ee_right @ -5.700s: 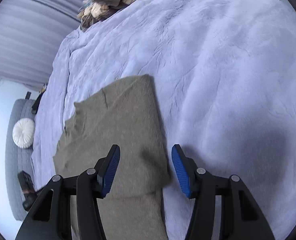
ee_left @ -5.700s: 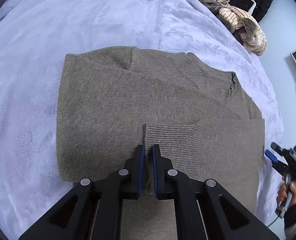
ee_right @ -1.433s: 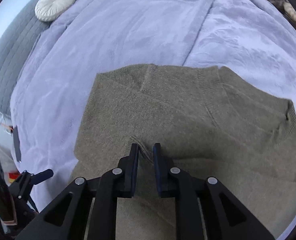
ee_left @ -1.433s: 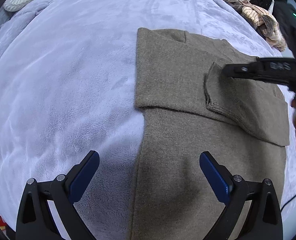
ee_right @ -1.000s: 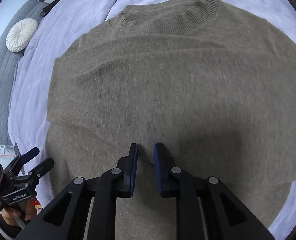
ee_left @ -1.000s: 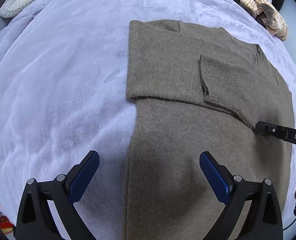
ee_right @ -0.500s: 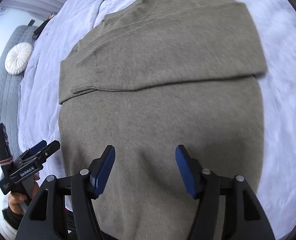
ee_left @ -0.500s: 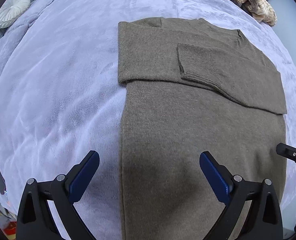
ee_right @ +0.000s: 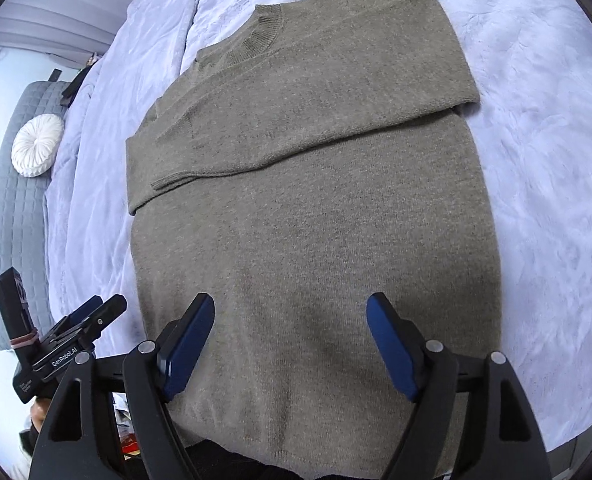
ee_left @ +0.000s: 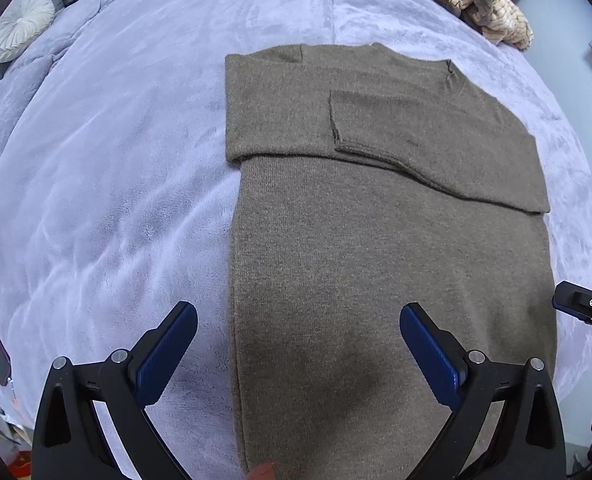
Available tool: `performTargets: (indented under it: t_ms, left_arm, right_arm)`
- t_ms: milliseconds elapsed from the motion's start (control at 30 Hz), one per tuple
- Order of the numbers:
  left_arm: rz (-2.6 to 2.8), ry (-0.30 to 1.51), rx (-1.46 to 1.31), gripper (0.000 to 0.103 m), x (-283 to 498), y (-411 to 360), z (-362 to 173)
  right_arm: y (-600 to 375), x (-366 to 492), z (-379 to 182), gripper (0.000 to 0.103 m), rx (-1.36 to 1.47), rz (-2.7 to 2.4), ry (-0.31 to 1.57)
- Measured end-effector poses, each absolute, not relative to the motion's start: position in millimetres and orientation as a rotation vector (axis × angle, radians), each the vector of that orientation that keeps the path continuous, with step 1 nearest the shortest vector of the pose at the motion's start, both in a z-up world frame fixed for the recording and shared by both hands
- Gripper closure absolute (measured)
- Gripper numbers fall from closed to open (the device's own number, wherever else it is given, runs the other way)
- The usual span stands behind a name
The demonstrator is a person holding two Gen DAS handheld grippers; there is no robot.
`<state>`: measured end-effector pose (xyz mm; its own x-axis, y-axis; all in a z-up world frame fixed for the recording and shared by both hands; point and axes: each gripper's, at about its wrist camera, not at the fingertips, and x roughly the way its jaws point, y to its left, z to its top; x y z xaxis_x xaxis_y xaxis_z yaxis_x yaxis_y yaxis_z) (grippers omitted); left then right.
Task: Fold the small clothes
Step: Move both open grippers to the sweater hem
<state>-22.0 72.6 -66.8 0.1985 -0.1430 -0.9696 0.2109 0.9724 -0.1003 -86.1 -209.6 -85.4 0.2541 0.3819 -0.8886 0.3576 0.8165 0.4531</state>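
I see the sweater [ee_left: 392, 248] flat mid-frame on the blanket [ee_left: 115, 168], sleeves folded across. It's soft, limp knit; I'd pinch the hem corners at bottom. Left gripper [ee_left: 298, 354] wide, empty; right gripper [ee_right: 289, 350] opening, empty.

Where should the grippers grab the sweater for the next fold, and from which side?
Probably the hem, one gripper near each bottom corner, coming from the near edge of the bed. The sweater lies flat with both sleeves already folded across the chest, so the long lower body is free to lift toward the collar. Both jaws are empty; the right gripper is opening.
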Motion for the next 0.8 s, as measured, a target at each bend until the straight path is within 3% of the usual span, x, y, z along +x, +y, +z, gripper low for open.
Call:
performTargets:
  t_ms: [167, 433, 800]
  left_arm:
    - [-0.254, 1.368, 0.097, 0.002, -27, 85, -69]
    - [-0.318, 1.552, 0.004, 0.002, -46, 125, -99]
    - [-0.616, 1.791, -0.226, 0.002, -80, 124, -140]
  right_arm:
    - [-217, -96, -86, 0.021, 0.679, 0.009, 1.349]
    - [-252, -149, -98, 0.021, 0.693, -0.064, 1.414]
    - [-264, -223, -150, 0.020, 1.031, 0.078, 1.475]
